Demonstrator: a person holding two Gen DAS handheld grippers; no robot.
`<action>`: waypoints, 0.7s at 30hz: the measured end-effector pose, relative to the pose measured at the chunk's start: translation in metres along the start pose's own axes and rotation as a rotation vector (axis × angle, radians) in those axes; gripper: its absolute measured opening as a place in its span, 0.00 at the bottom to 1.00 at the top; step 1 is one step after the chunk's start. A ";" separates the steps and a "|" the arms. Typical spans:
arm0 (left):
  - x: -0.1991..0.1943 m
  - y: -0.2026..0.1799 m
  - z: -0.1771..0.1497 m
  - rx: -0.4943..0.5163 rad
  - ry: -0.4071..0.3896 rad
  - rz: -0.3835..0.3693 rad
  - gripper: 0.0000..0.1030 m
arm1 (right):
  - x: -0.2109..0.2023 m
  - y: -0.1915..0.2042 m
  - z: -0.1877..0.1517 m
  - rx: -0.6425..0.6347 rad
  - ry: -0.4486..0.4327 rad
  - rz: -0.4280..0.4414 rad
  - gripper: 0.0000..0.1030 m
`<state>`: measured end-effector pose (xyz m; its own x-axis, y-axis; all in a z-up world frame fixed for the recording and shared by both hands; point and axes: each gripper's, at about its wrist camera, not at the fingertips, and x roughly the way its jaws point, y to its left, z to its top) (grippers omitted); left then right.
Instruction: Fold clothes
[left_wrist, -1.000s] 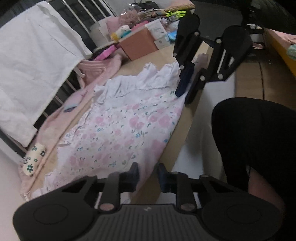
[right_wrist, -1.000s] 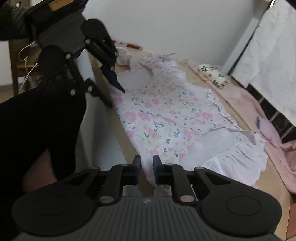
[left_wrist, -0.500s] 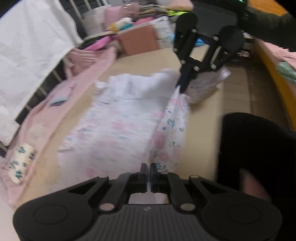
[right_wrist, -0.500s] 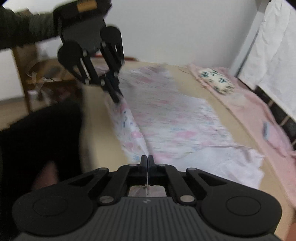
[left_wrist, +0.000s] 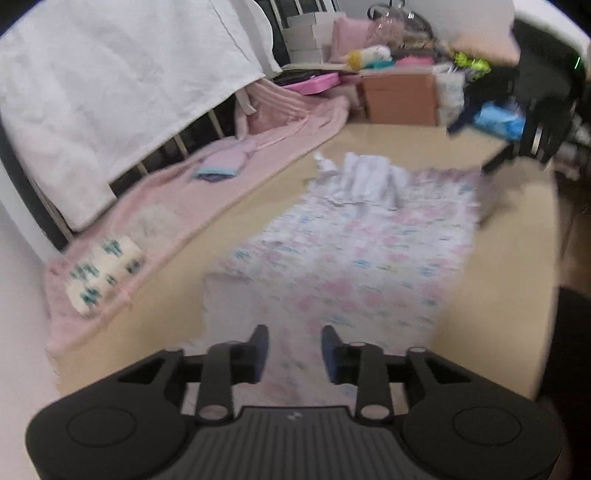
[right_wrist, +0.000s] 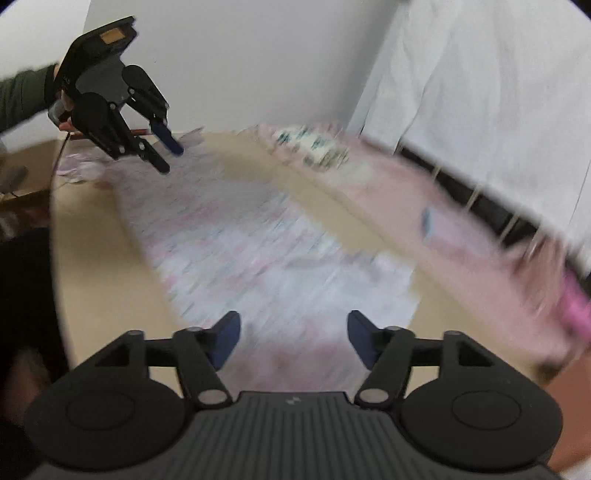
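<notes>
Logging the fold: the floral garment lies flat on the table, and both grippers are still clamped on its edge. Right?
Not quite. The floral garment does lie flat on the table, but neither gripper grips it: the left gripper and right gripper have their jaws apart and opening, nothing pinched, as each wrist view shows.

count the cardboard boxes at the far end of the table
1 plain to see: the brown cardboard box at the table's far end, among piled clutter. White boxes stacked behind it may be cardboard too; more could be hidden.
</notes>
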<state>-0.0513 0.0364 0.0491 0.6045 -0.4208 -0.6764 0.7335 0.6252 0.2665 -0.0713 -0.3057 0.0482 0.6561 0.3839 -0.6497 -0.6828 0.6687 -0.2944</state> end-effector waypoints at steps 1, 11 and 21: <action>0.000 -0.006 -0.004 0.007 0.010 -0.018 0.33 | 0.004 0.002 -0.009 0.006 0.028 -0.002 0.66; -0.004 -0.020 -0.018 -0.071 -0.001 0.067 0.25 | 0.005 0.002 -0.008 0.092 -0.032 -0.102 0.50; 0.053 -0.042 0.010 -0.368 0.024 0.194 0.17 | 0.064 0.074 0.013 0.300 -0.031 -0.167 0.12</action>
<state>-0.0470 -0.0184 0.0085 0.7098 -0.2592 -0.6550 0.4442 0.8864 0.1305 -0.0761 -0.2230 -0.0058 0.7632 0.2694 -0.5873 -0.4431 0.8798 -0.1722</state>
